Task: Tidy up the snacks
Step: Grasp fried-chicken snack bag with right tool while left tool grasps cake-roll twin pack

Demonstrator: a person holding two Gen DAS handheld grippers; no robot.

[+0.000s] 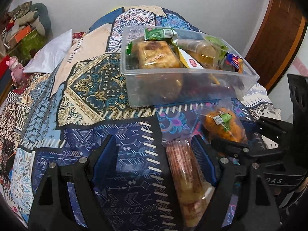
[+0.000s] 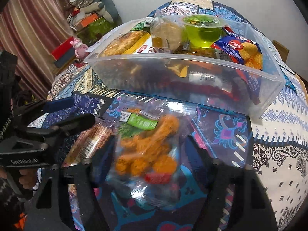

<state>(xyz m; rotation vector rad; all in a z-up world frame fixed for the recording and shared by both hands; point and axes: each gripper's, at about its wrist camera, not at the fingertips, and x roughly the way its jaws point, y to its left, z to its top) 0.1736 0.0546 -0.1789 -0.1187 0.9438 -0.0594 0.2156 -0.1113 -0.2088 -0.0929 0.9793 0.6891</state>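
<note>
I see a patchwork cloth (image 1: pixel 92 88) covering the table. On it rest a clear box (image 1: pixel 173 88) at twelve o'clock, a clear bag (image 2: pixel 146 150) and a long packet (image 1: pixel 184 177) nearer me.

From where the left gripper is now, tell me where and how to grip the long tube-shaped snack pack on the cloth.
Grip the long snack pack across its narrow width at mid-length, coming down from above. It lies flat on the patterned cloth, running away from the camera, already between the open fingers of the left gripper. It sits nearer the right finger, so I would shift right to centre it first.
</note>
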